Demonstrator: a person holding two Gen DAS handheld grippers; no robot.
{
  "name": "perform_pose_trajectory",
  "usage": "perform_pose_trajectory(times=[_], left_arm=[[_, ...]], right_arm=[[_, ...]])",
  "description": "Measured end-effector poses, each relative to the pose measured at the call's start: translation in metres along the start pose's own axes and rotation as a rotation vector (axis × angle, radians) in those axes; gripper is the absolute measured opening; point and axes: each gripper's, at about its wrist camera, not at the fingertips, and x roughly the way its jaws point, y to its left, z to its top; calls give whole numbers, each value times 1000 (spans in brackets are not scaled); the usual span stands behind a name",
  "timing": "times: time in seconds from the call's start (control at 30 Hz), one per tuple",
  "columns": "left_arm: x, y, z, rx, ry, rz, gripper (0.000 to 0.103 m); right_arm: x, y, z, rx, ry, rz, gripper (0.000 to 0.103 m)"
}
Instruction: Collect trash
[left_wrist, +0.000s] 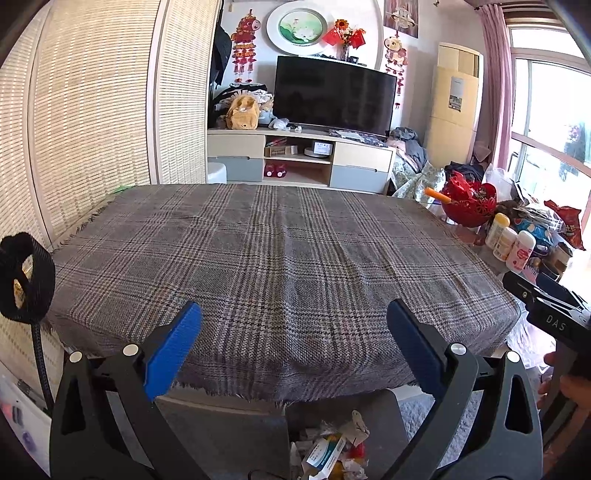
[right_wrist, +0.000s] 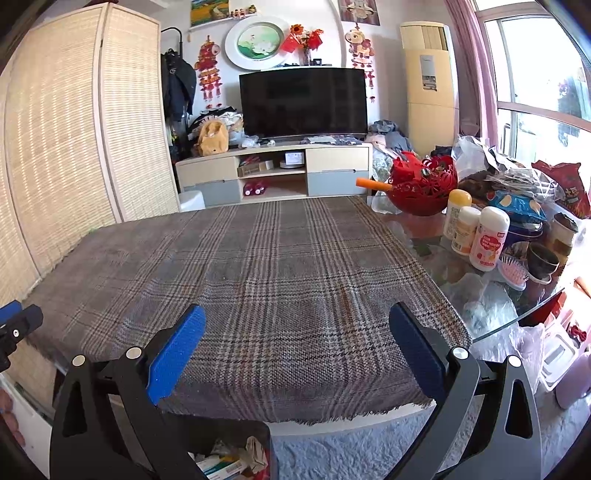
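Note:
My left gripper (left_wrist: 293, 328) is open over the near edge of a plaid cloth (left_wrist: 280, 266) that covers the table, with nothing between its blue pads. Below it a dark bin (left_wrist: 221, 439) holds crumpled paper and a small carton (left_wrist: 325, 454). My right gripper (right_wrist: 297, 332) is open too, above the same cloth (right_wrist: 258, 280), and holds nothing. The bin (right_wrist: 258, 435) with its trash (right_wrist: 229, 461) shows at the bottom of the right wrist view. The right gripper's black body (left_wrist: 554, 314) appears at the right edge of the left wrist view. No loose trash lies on the cloth.
A glass tabletop (right_wrist: 498, 302) to the right carries a red bowl (right_wrist: 421, 188), three white bottles (right_wrist: 487, 243), snack bags and cups. A woven screen (right_wrist: 74, 140) stands at the left. A TV (right_wrist: 303, 101) on a cabinet fills the far wall. A grey rug (right_wrist: 351, 454) covers the floor.

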Motion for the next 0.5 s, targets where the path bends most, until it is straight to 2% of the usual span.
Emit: perform_pose_trajectory(times=[0.5], left_arm=[[1,-1,0,16,22,8,95]], right_arm=[[0,2,0,8,3,9,100]])
